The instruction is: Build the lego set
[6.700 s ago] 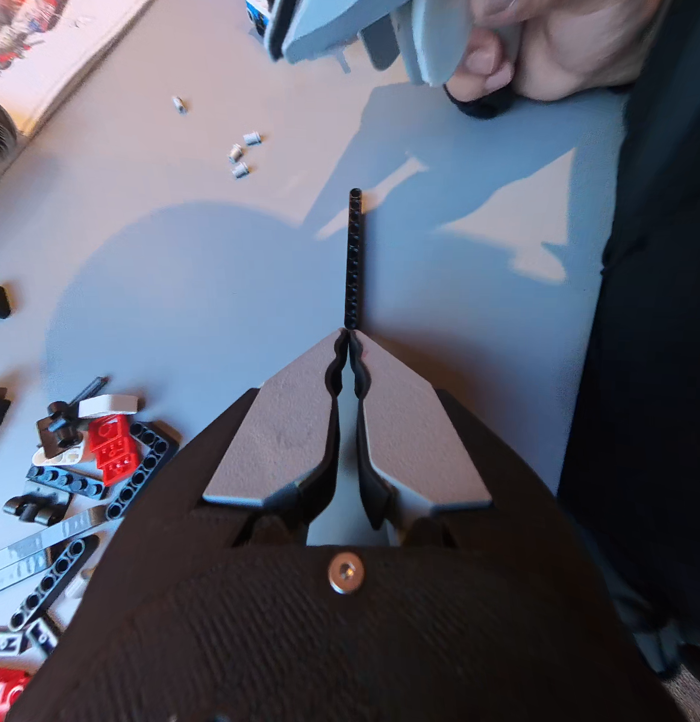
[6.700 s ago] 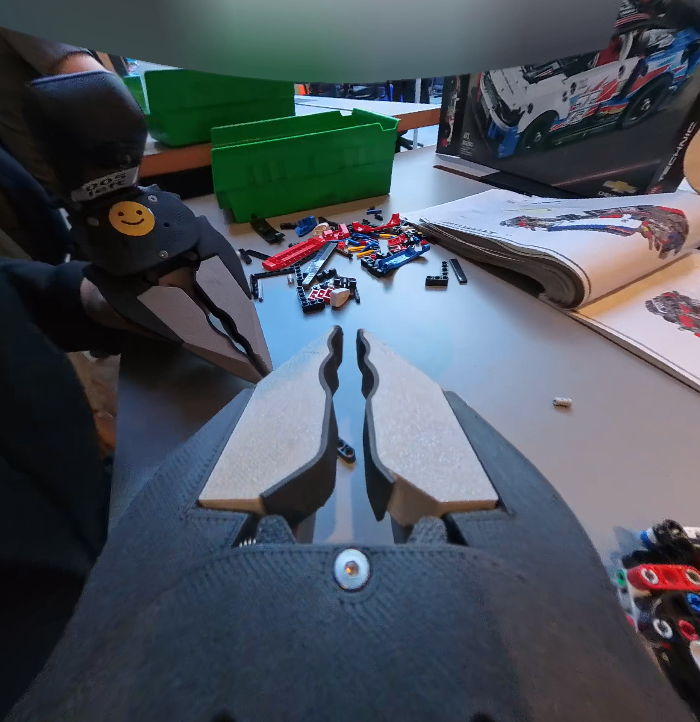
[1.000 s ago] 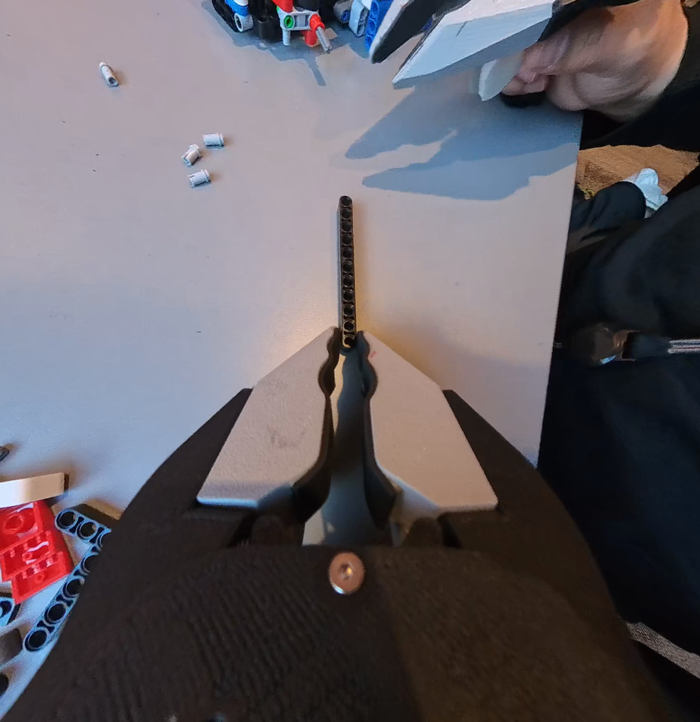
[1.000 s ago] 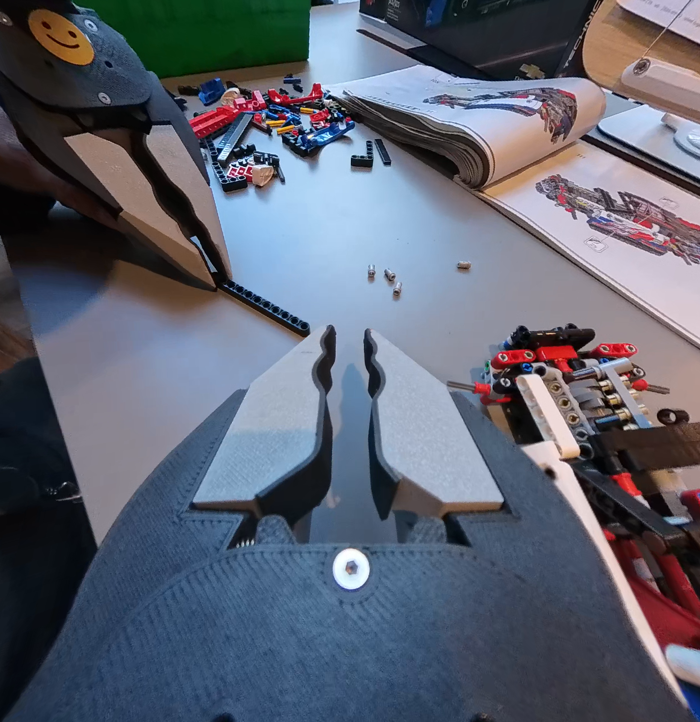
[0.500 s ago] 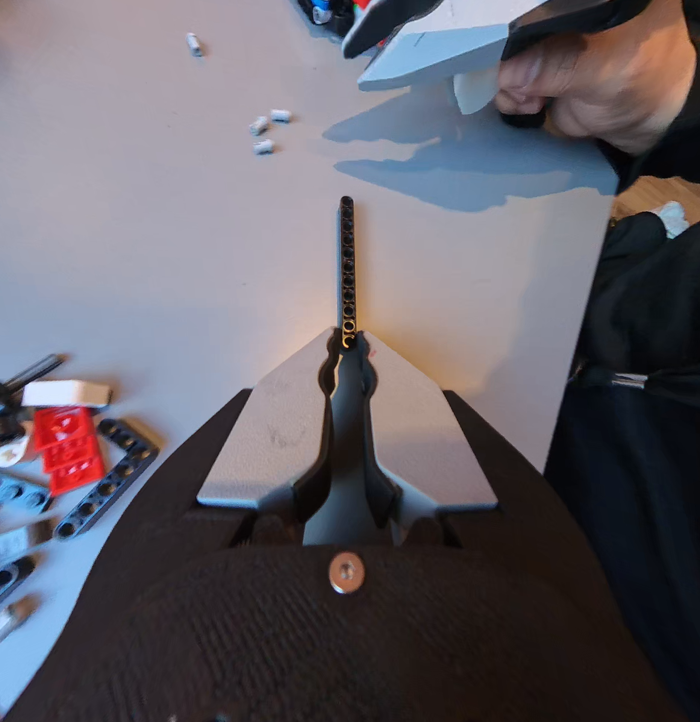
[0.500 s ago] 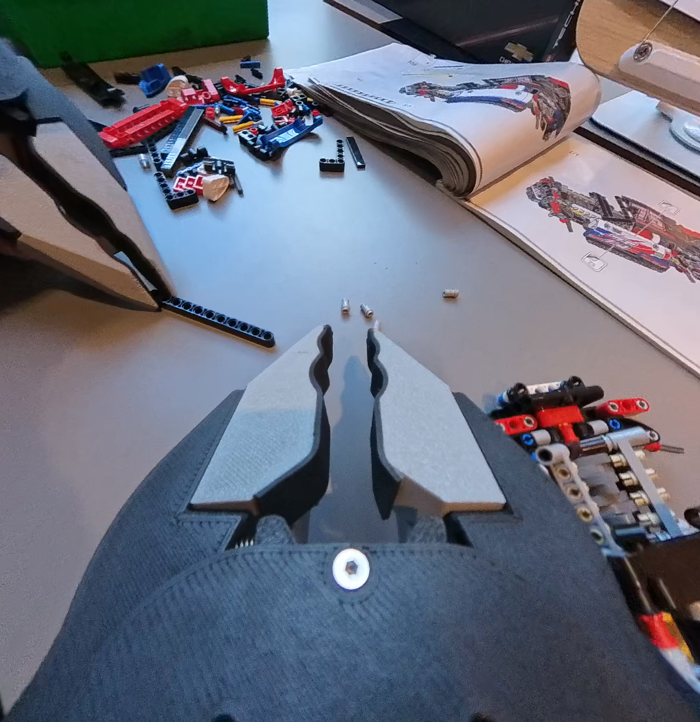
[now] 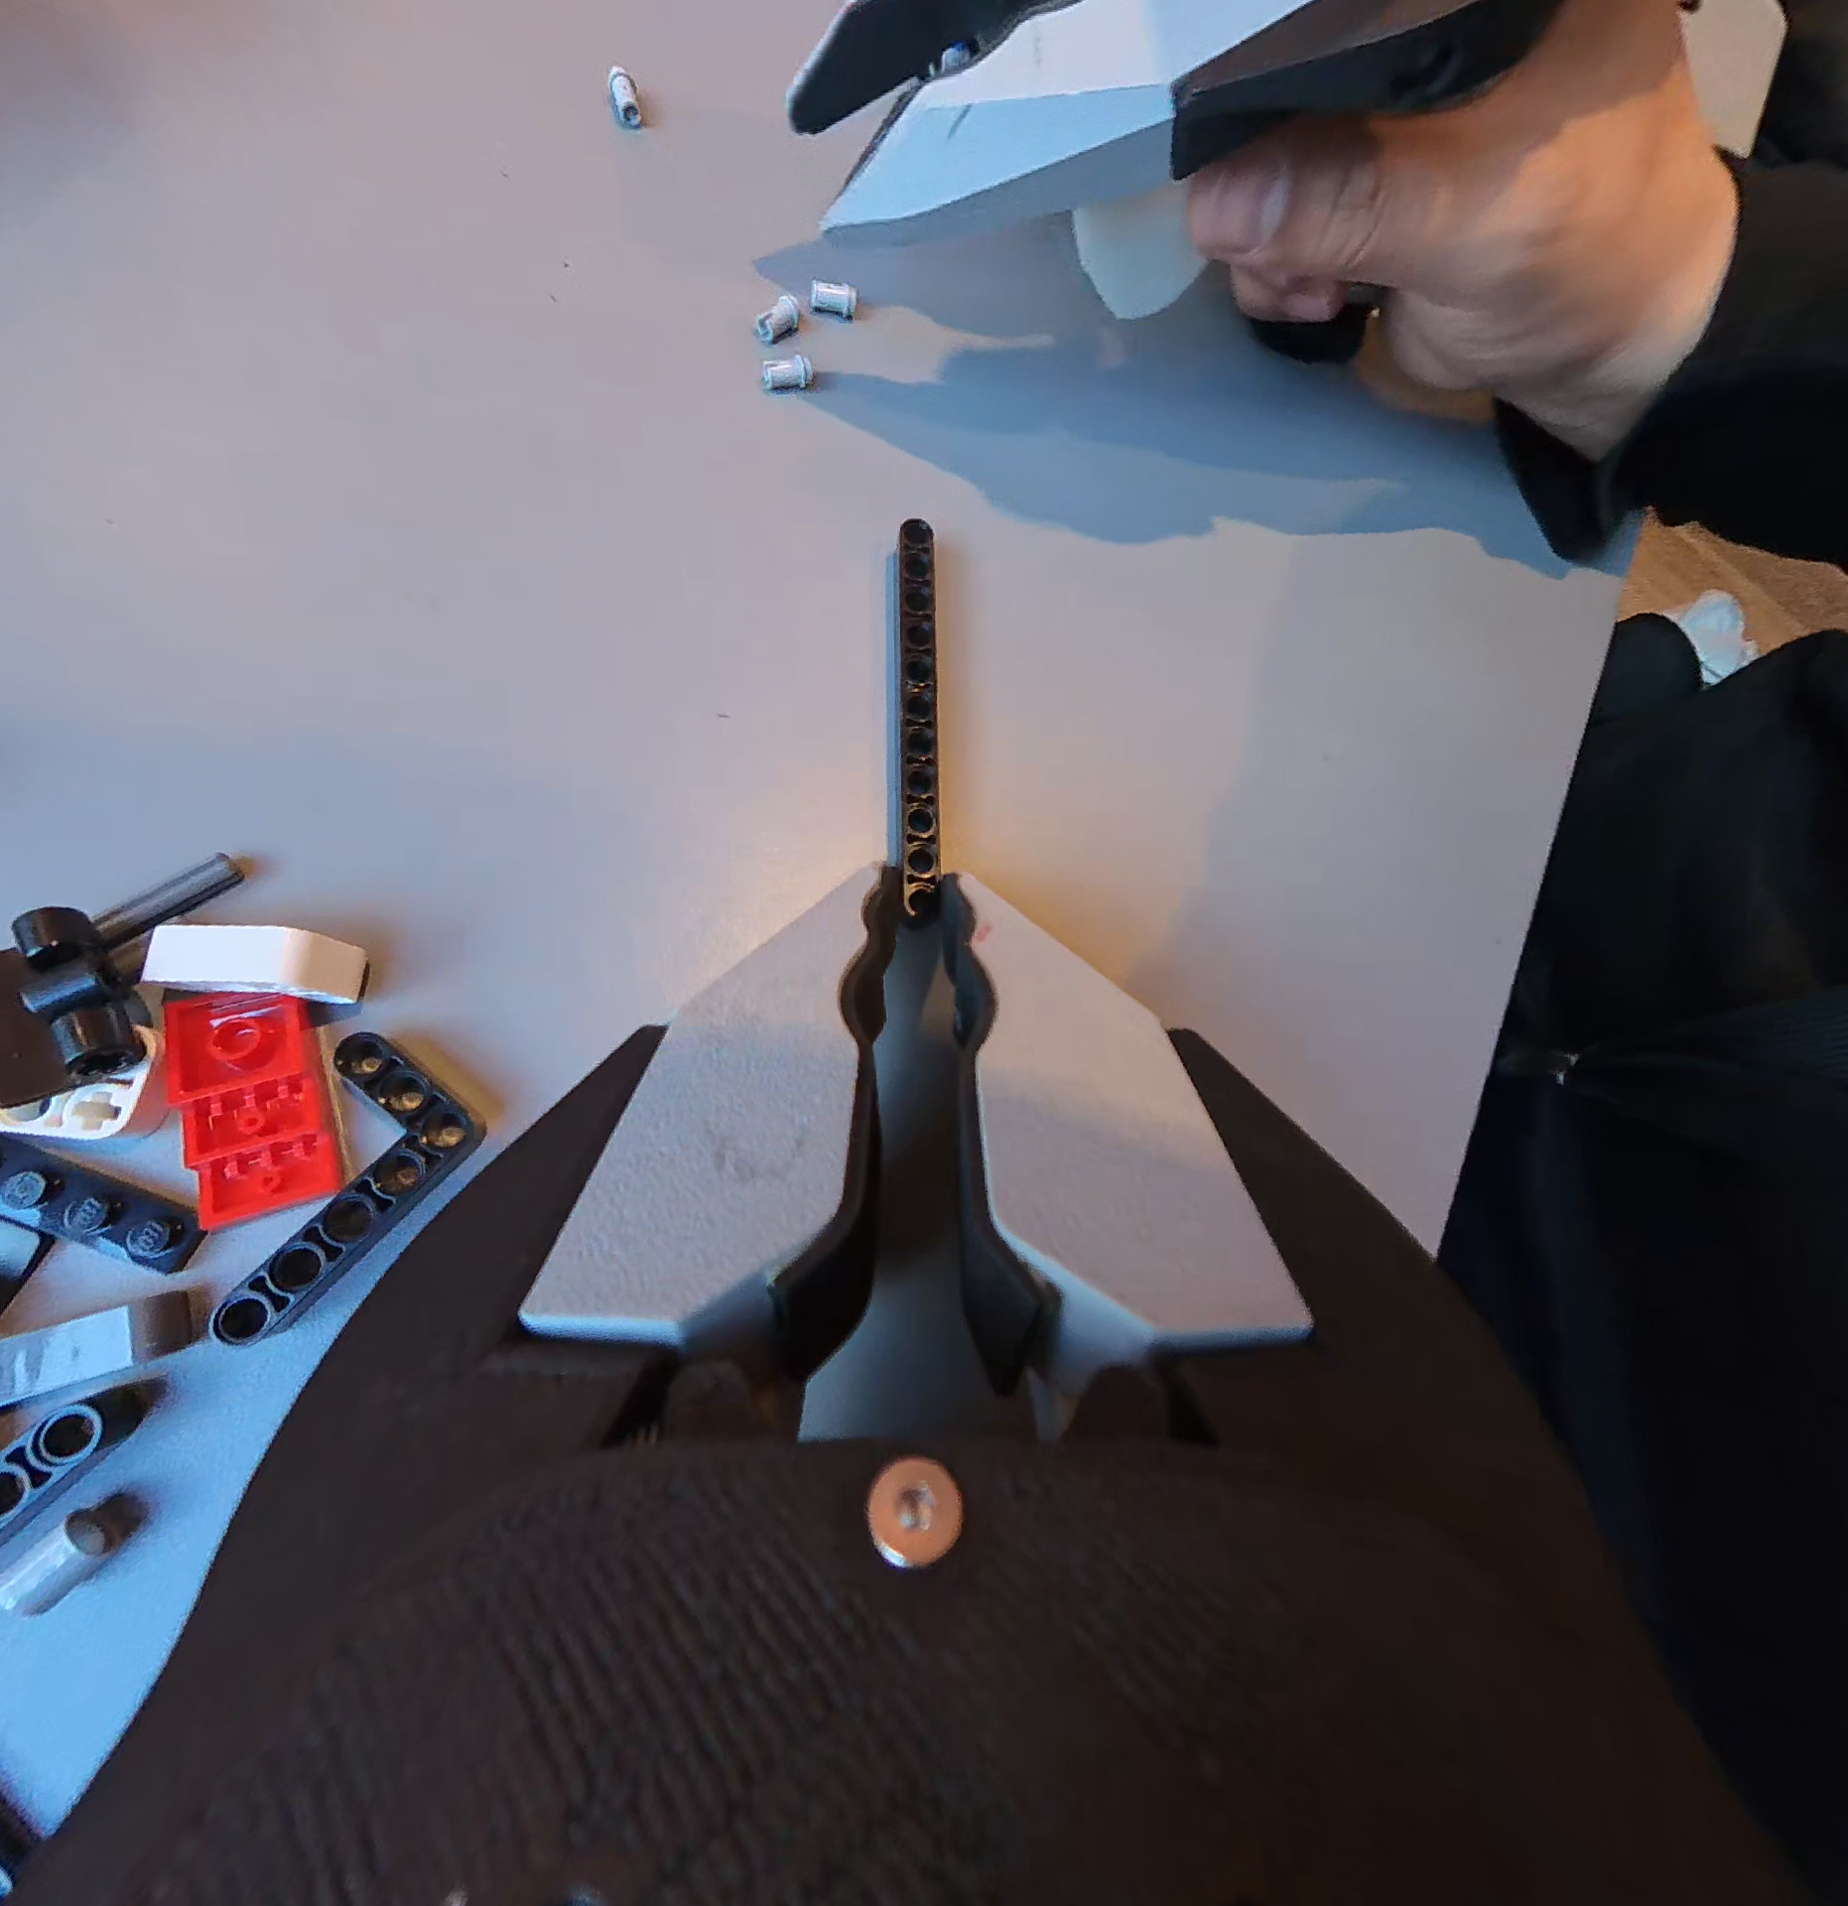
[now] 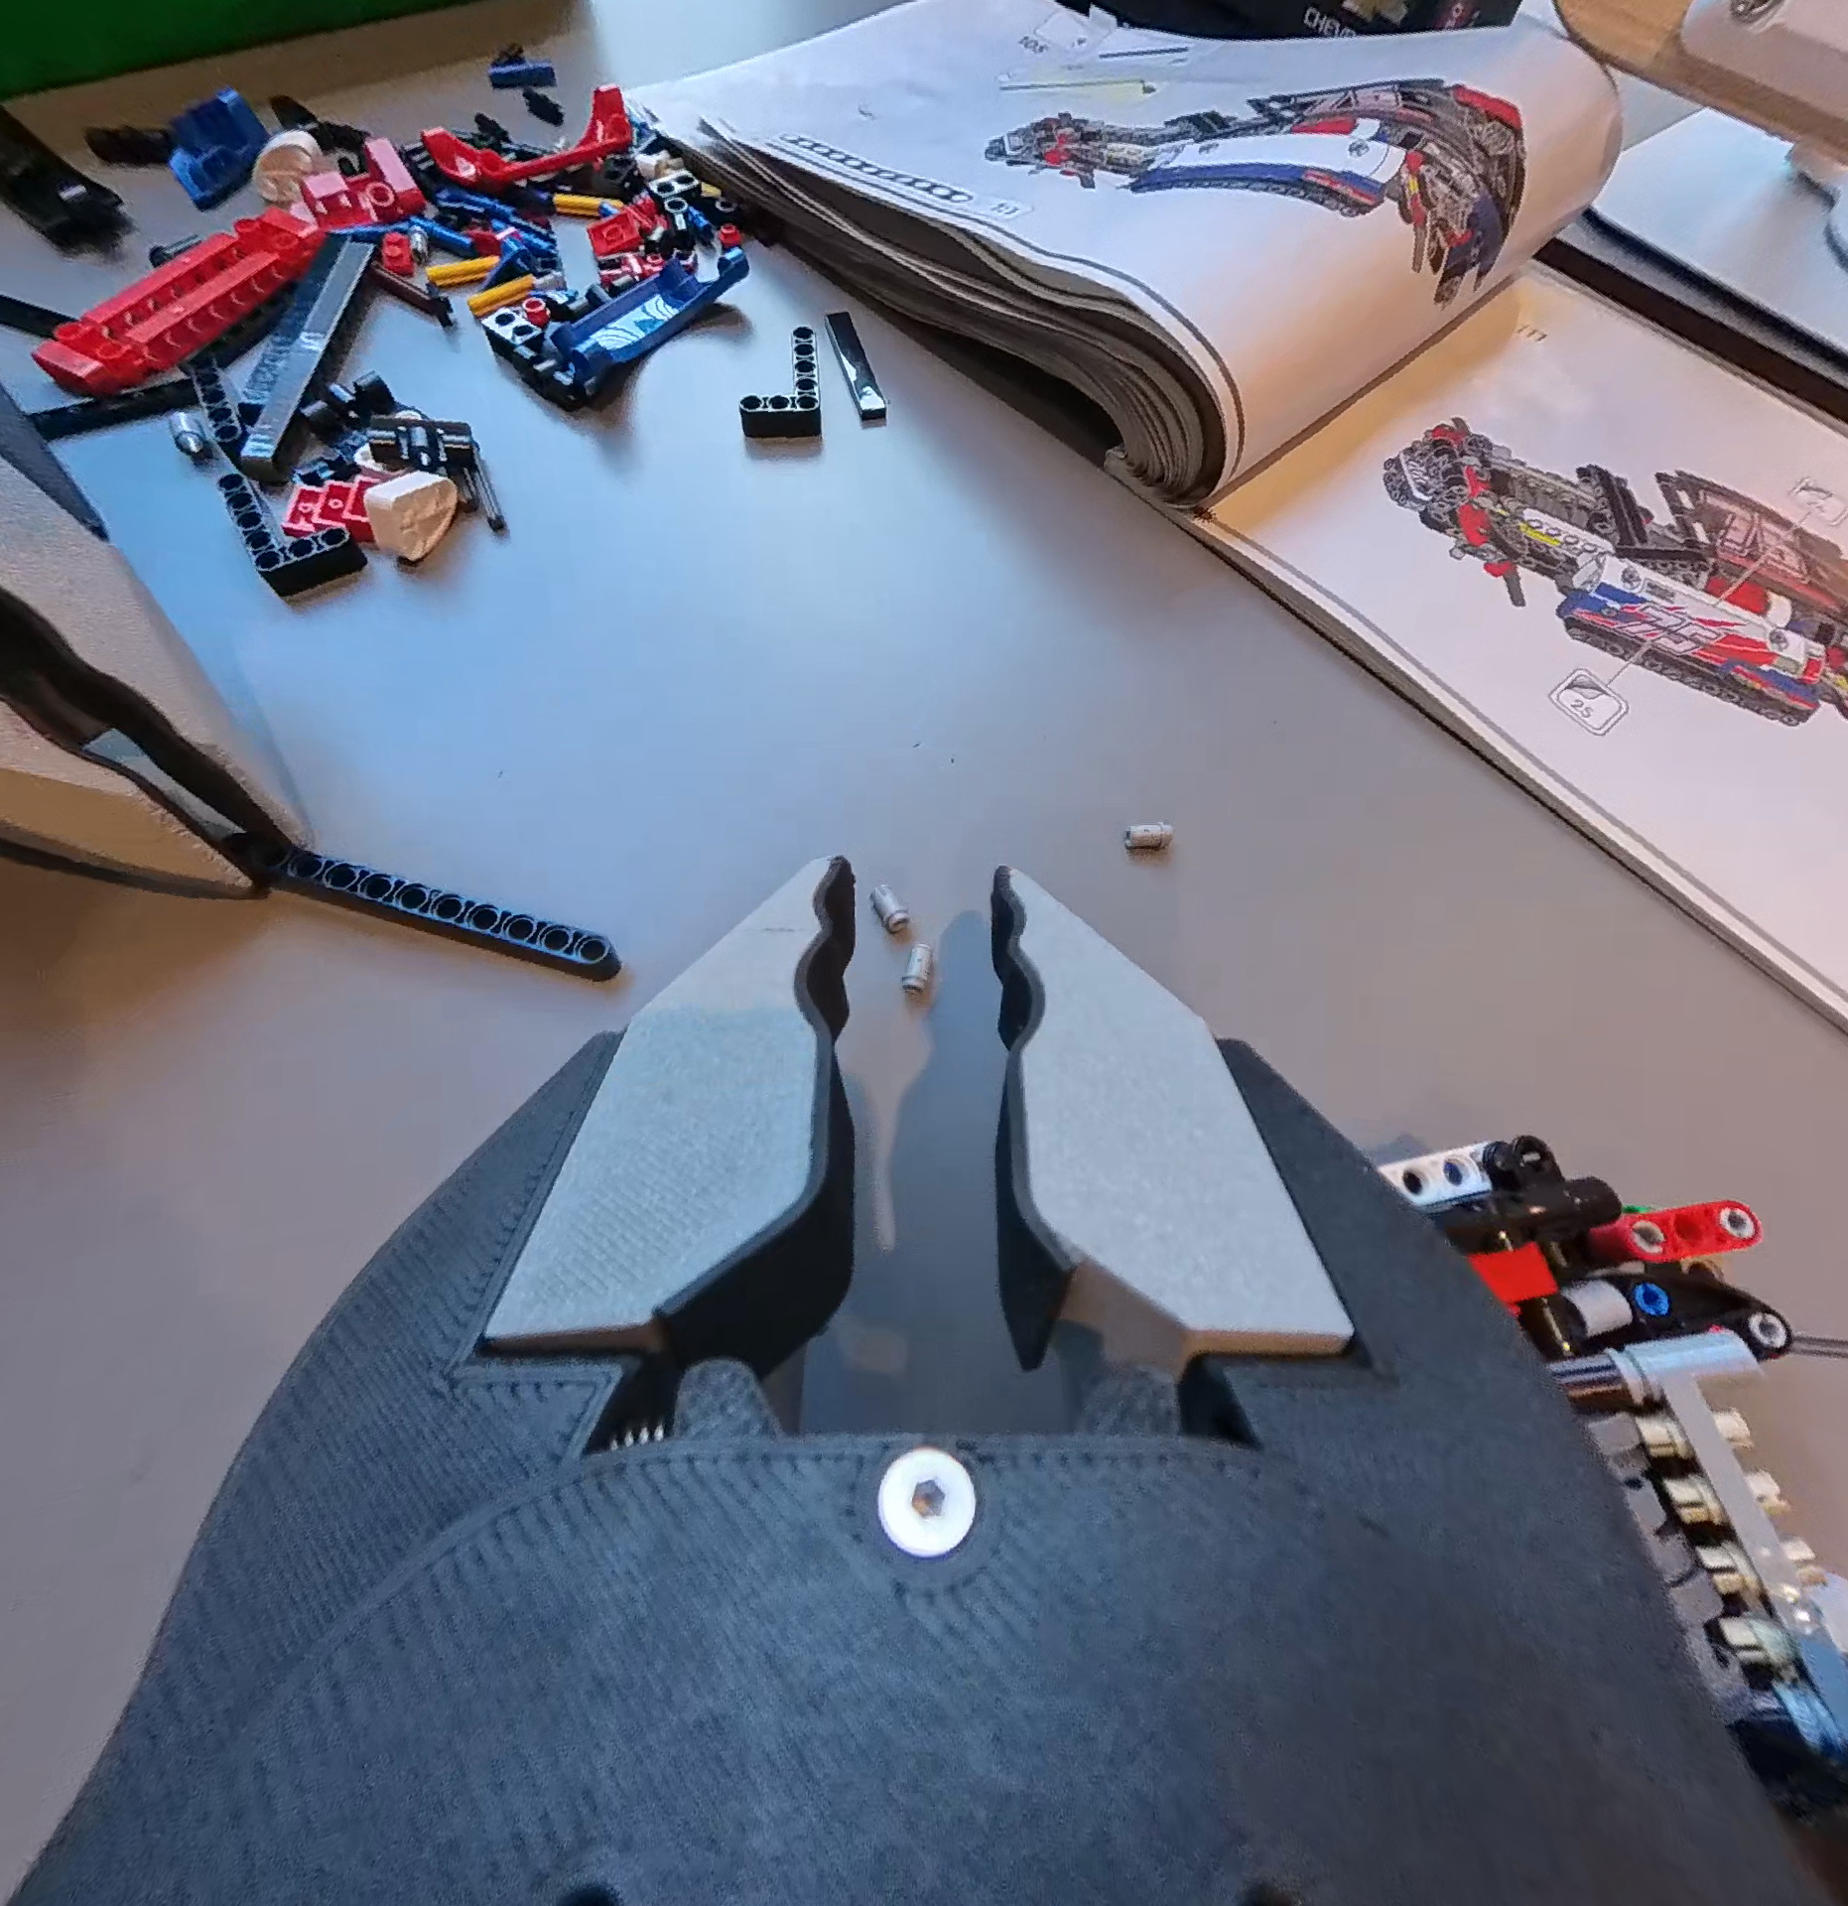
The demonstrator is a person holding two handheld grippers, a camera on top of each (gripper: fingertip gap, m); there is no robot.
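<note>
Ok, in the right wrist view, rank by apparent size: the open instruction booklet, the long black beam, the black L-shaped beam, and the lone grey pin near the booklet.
1. Open instruction booklet
2. Long black beam, held at one end by the left gripper
3. Black L-shaped beam, though it lies farther from the camera
4. Grey pin

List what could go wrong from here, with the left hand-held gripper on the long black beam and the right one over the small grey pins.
1. The left hand-held gripper pinches only the very end of the long black beam, so the beam may swivel or slip out.
2. The small grey pins lie loose and close together between the open right hand-held gripper fingertips; closing might catch two or flick one away.
3. The table edge is near the beam; a dropped part could fall off.
</note>
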